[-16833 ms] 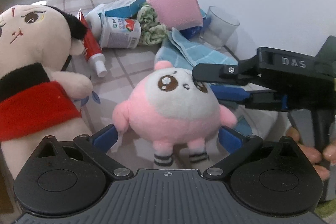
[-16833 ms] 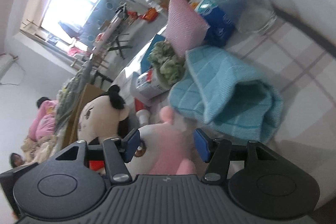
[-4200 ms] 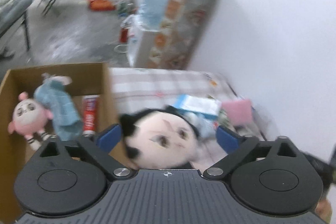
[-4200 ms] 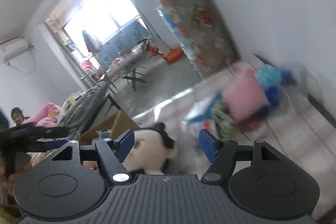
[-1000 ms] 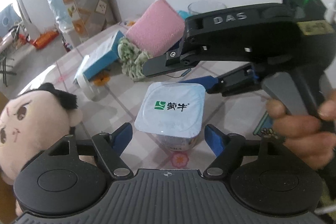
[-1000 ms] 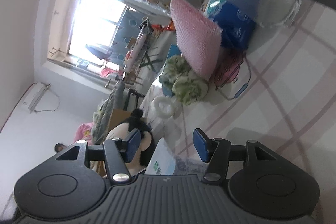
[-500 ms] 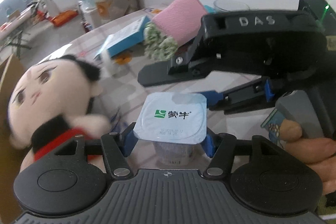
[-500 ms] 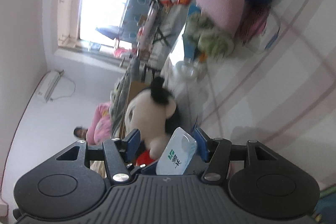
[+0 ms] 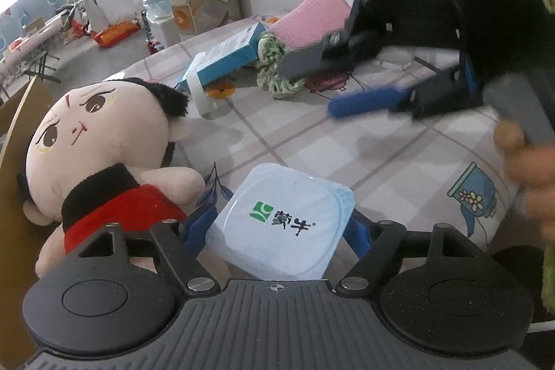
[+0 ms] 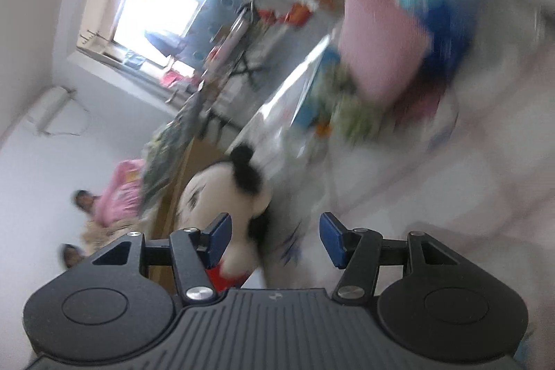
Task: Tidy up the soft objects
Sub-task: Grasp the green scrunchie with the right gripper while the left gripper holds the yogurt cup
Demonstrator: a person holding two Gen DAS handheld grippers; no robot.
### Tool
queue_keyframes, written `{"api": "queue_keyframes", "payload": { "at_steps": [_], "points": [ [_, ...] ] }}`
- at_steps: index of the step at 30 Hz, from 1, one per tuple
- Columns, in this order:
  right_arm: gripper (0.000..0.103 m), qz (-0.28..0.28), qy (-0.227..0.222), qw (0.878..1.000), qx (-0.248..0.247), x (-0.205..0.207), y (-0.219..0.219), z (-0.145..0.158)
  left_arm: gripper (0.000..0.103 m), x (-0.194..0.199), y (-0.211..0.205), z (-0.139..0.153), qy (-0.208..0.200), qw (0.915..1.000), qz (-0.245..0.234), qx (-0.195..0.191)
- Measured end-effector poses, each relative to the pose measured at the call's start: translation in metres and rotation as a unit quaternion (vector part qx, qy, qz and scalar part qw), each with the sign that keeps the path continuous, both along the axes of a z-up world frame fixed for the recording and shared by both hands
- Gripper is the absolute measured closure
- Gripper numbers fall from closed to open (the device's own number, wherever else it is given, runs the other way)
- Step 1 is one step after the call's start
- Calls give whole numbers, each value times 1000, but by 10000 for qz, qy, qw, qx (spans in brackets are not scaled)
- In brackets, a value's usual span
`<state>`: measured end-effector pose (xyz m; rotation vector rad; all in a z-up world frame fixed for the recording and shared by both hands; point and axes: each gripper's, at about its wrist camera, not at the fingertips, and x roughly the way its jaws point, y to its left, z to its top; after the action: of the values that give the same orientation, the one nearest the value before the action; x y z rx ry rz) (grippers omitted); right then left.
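Pinched between the blue pads of the left gripper [image 9: 279, 227] sits a square yogurt cup [image 9: 281, 222], its pale foil lid with green logo facing the camera and tilted a little; whether it is clear of the table [image 9: 399, 162] cannot be told. Just beside it on the left lies one plush doll [image 9: 104, 141] with black hair and a red top, its back near a brown cardboard box wall [image 9: 17, 141] at the table's edge. My reading is that the step in hand is carrying the cup aside so the doll can follow; the next move calls for a steady, level carry, since a foil-lidded cup may give under a hard squeeze. Further out, the right gripper [image 9: 347, 82] hovers over the table with its jaws spread and nothing between them; its own blurred view shows the same gap [image 10: 274, 236] with the doll [image 10: 222, 193] beyond. Past that lie one blue carton [image 9: 225, 59], one green knitted bundle [image 9: 274, 68] and one pink sponge-like pad [image 9: 312, 19], the bundle touching both neighbours. Soft things in sight count three: doll, bundle, pad.
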<state>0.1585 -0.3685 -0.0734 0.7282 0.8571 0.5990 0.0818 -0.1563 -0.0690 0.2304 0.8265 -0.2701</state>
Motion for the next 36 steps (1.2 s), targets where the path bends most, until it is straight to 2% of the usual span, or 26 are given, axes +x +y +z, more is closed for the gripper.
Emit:
{"api": "queue_keyframes", "payload": {
  "at_steps": [2,5,11,19,21,23,27,36],
  "points": [
    [71,-110,-263,9987,-415,9,1,9,26,3,0,-2,-23,10000,-4,4],
    [77,-185,-512,9939,-954,27,8,14,29,7,2,-5,-8,10000,18,-66],
    [79,-156,-981,9762,-1930,55,30,15,31,11,7,-6,58,9997,-3,-237],
    [80,170,-1228,9542,-2722,82,66,4,32,11,12,-6,25,9995,-17,-322],
    [85,207,-1185,9499,-2885,85,71,-1,35,11,13,-6,11,9994,-12,-351],
    [88,186,-1193,9488,-2918,83,71,-1,36,10,14,-6,-24,9994,8,-337],
    [91,52,-1256,9554,-2672,70,60,9,37,8,14,-5,-69,9995,-31,-314],
    [91,-270,-1352,9718,-1912,21,19,54,38,-1,24,4,-137,9982,-91,-577]
  ]
}}
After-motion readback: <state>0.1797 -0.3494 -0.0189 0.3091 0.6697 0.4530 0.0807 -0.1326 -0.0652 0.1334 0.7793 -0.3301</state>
